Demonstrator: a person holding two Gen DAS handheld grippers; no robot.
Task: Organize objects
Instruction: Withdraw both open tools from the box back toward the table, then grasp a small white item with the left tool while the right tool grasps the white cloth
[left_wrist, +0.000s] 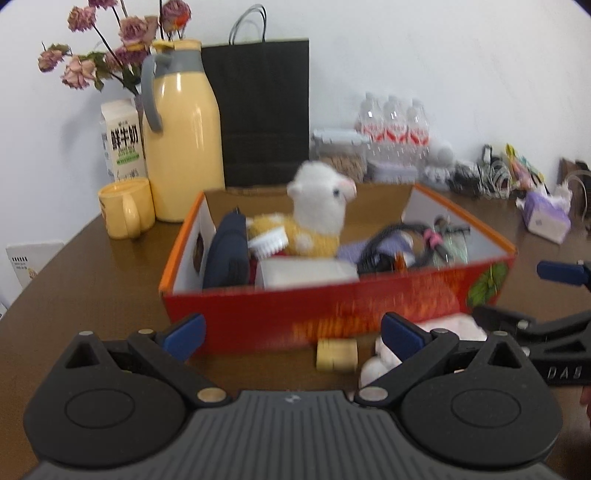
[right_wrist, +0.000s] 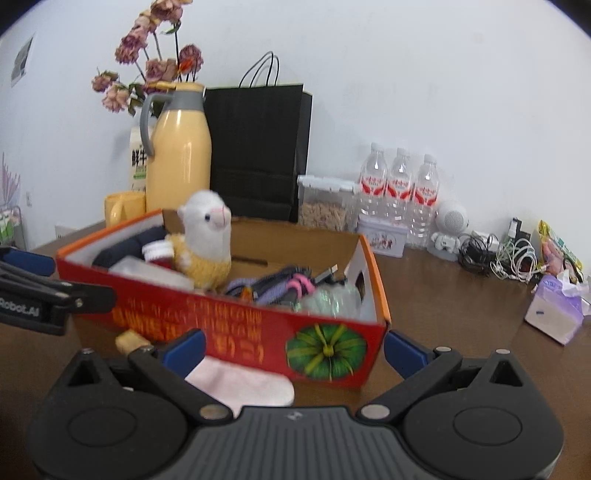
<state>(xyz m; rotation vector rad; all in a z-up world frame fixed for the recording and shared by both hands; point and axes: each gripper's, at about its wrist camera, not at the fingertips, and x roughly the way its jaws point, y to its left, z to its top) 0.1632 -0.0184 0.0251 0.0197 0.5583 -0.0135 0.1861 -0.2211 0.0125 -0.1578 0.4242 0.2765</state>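
A red cardboard box (left_wrist: 258, 314) (right_wrist: 229, 325) with an orange rim stands on the brown table, holding an alpaca plush (left_wrist: 317, 210) (right_wrist: 207, 240), a navy pouch (left_wrist: 227, 254), a white brush (left_wrist: 267, 243) and tangled cables (right_wrist: 280, 284). On the table in front of the box lie a small pale yellow piece (left_wrist: 337, 354) (right_wrist: 129, 341) and a pale pink cloth (left_wrist: 380, 360) (right_wrist: 243, 387). My left gripper (left_wrist: 293, 336) (right_wrist: 74, 277) is open before the box's front wall. My right gripper (right_wrist: 294, 350) (left_wrist: 513, 291) is open over the cloth, near the box's right corner.
Behind the box stand a yellow thermos jug (left_wrist: 181, 136), a yellow mug (left_wrist: 125, 212), a milk carton (left_wrist: 122, 140), a black paper bag (left_wrist: 264, 110), water bottles (right_wrist: 399, 192) and a snack container (right_wrist: 325, 206). Cables (right_wrist: 498, 258) and a tissue pack (right_wrist: 554, 314) lie at the right.
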